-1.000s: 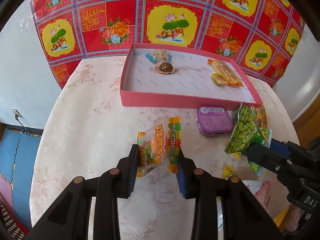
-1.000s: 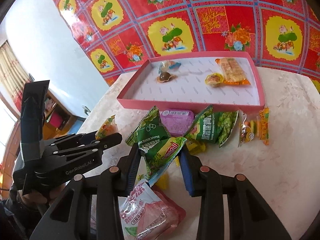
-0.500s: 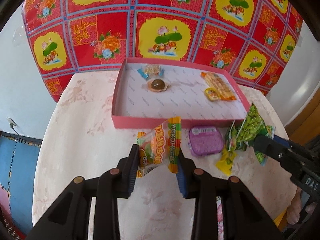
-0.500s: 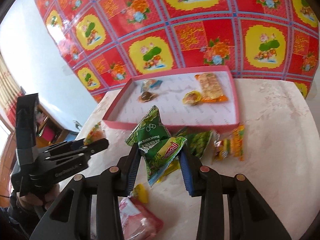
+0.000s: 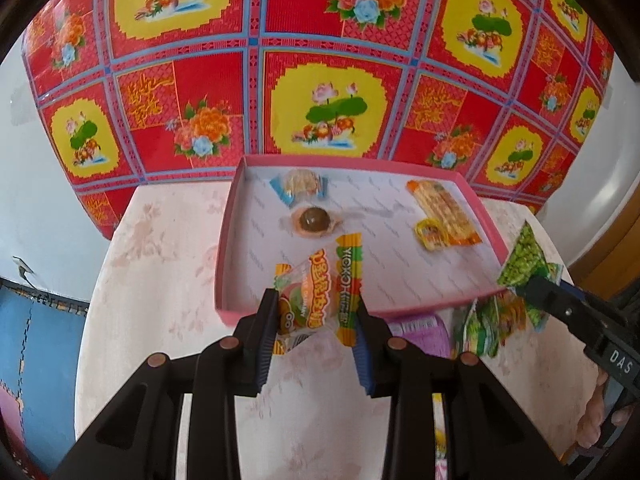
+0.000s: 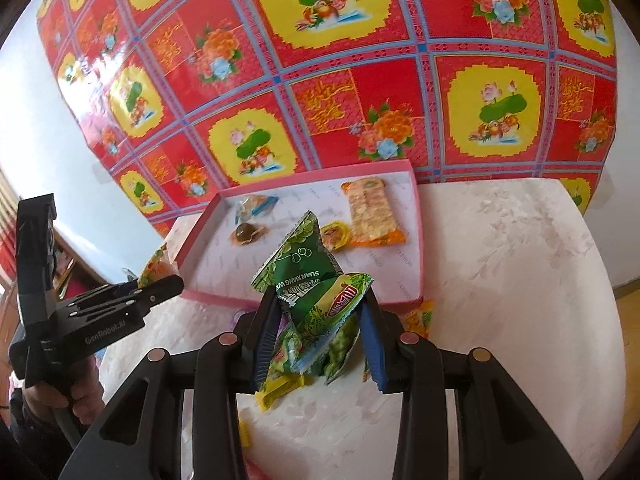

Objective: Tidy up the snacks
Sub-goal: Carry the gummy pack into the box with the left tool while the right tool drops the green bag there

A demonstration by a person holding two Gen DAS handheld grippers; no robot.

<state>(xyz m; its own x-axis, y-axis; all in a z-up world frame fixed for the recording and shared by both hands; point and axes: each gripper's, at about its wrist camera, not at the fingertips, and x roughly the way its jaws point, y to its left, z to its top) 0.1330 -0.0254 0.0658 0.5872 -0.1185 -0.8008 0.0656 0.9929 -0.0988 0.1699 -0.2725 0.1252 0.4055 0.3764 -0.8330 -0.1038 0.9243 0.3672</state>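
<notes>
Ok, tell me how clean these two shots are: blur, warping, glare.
Left wrist view: fisheye bends the pink tray's edges, dark corners ring the frame, and the green packet in the right gripper is smeared. Right wrist view: the same curving and dark corners, glare on the red patterned cloth at left, the held green packet sharp enough to read, the snacks below it blurry.
</notes>
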